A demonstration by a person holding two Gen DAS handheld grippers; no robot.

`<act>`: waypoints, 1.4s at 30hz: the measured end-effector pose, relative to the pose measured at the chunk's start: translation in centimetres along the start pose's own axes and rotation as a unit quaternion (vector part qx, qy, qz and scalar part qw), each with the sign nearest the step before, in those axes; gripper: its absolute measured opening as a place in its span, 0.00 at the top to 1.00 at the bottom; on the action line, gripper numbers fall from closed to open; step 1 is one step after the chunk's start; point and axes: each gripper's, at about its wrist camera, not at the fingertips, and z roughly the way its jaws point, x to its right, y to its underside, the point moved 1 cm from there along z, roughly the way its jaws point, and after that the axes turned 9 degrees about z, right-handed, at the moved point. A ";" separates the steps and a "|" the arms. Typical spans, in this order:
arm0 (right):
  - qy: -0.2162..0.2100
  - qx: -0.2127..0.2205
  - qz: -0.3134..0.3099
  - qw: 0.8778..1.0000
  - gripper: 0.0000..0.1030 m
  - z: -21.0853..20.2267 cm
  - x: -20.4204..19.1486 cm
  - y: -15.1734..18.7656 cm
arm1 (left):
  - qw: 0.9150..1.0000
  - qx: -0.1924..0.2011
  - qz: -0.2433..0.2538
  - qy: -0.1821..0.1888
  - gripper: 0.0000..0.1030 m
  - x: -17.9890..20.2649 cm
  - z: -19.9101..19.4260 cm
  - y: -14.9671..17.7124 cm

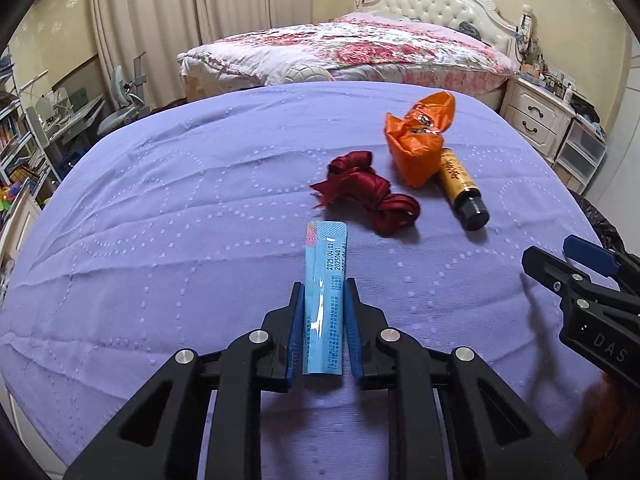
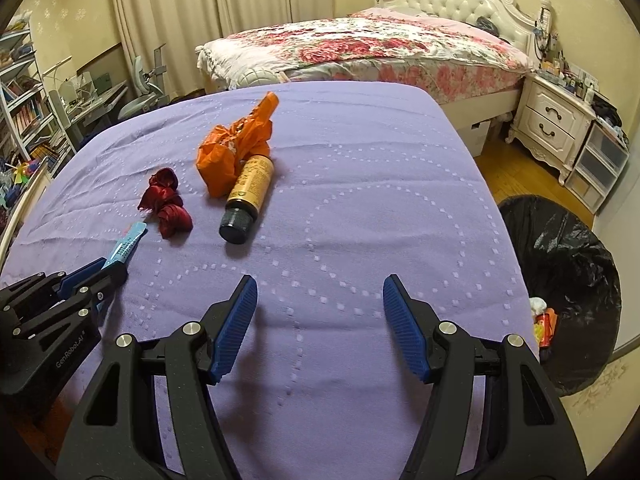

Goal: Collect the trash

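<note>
Gripping a blue sachet [image 1: 324, 304] lying on the purple-covered desk [image 1: 160, 200], the left tongs [image 1: 323, 292] are clamped tight; right tongs [image 2: 319, 292] gape wide, holding nothing.

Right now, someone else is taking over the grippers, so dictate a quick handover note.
Left gripper: shut on the blue sachet, low over the purple cover.
Right gripper: open, empty.
On the cover: red ribbon, orange wrapper, brown bottle lying against the wrapper.
Bin, black-lined, stands on the floor at the right; some trash already inside.
Left: drop the sachet in, then collect the other three.
</note>
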 end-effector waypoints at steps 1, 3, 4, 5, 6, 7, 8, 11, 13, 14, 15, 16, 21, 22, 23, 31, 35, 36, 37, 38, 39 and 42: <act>-0.001 0.000 -0.003 1.000 0.38 0.1 -0.3 -0.1 | 1.000 0.000 -0.005 -0.001 0.80 -0.4 0.0 0.0; -0.004 -0.002 -0.010 1.000 0.38 0.5 -1.0 -0.4 | 1.000 0.002 -0.011 -0.006 0.80 -1.1 0.1 -0.1; -0.007 -0.003 -0.013 1.000 0.38 0.8 -1.4 -0.6 | 1.000 0.003 -0.014 -0.009 0.80 -1.6 0.2 -0.3; -0.009 -0.004 -0.015 1.000 0.38 1.0 -1.6 -0.7 | 1.000 0.004 -0.016 -0.014 0.80 -1.9 0.2 -0.4; -0.010 -0.005 -0.017 1.000 0.38 1.3 -2.0 -0.9 | 1.000 0.006 -0.019 -0.017 0.80 -2.3 0.3 -0.6; -0.011 -0.006 -0.019 1.000 0.38 1.5 -2.3 -1.2 | 1.000 0.008 -0.021 -0.021 0.80 -2.8 0.3 -0.7; -0.012 -0.005 -0.021 1.000 0.38 1.7 -2.6 -1.4 | 0.999 0.010 -0.024 -0.025 0.80 -3.2 0.4 -0.9; -0.014 -0.003 -0.025 1.000 0.38 2.4 -3.6 -2.5 | 0.999 0.013 -0.031 -0.033 0.80 -4.2 0.8 -1.3; -0.013 -0.002 -0.024 1.000 0.40 2.9 -4.0 -3.0 | 0.999 0.010 -0.035 -0.035 0.80 -4.8 1.2 -1.5; -0.012 -0.003 -0.024 1.000 0.40 3.3 -4.2 -3.4 | 0.999 0.009 -0.038 -0.036 0.80 -5.0 1.4 -1.5; -0.011 -0.003 -0.023 1.000 0.42 3.5 -4.3 -3.6 | 0.999 0.007 -0.043 -0.033 0.80 -5.3 1.7 -1.6; -0.011 -0.004 -0.023 1.000 0.48 3.7 -4.4 -3.8 | 0.998 0.005 -0.046 -0.031 0.80 -5.4 1.8 -1.6; -0.006 -0.013 -0.022 1.000 0.63 4.6 -4.6 -4.3 | 0.998 0.007 -0.051 -0.027 0.80 -5.9 1.9 -1.9; -0.007 -0.015 -0.020 1.000 0.68 4.7 -4.6 -4.3 | 0.998 0.007 -0.052 -0.026 0.80 -5.9 2.0 -1.9; -0.007 -0.017 -0.019 1.000 0.71 4.9 -4.5 -4.2 | 0.998 0.007 -0.053 -0.025 0.80 -5.9 2.0 -1.9; -0.011 -0.015 -0.011 1.000 0.77 4.1 -3.7 -3.6 | 0.998 0.012 -0.052 -0.023 0.80 -5.6 1.7 -1.8; -0.014 -0.014 -0.006 1.000 0.77 3.1 -3.0 -2.7 | 0.999 0.013 -0.050 -0.015 0.80 -4.9 1.3 -1.5; -0.014 -0.013 -0.005 1.000 0.77 2.9 -2.9 -2.5 | 0.999 0.013 -0.050 -0.013 0.80 -4.7 1.2 -1.5; -0.015 -0.013 -0.004 1.000 0.77 2.7 -2.8 -2.3 | 0.999 0.014 -0.048 -0.011 0.80 -4.4 1.0 -1.5; -0.015 -0.012 -0.002 1.000 0.77 2.3 -2.5 -2.0 | 0.999 0.015 -0.046 -0.008 0.80 -4.1 0.9 -1.5; -0.015 -0.012 -0.001 1.000 0.77 2.1 -2.4 -1.8 | 0.999 0.017 -0.044 -0.006 0.80 -3.8 0.7 -1.4; -0.014 -0.008 0.001 1.000 0.77 1.2 -1.8 -1.2 | 0.999 0.023 -0.037 0.000 0.80 -2.5 0.1 -1.3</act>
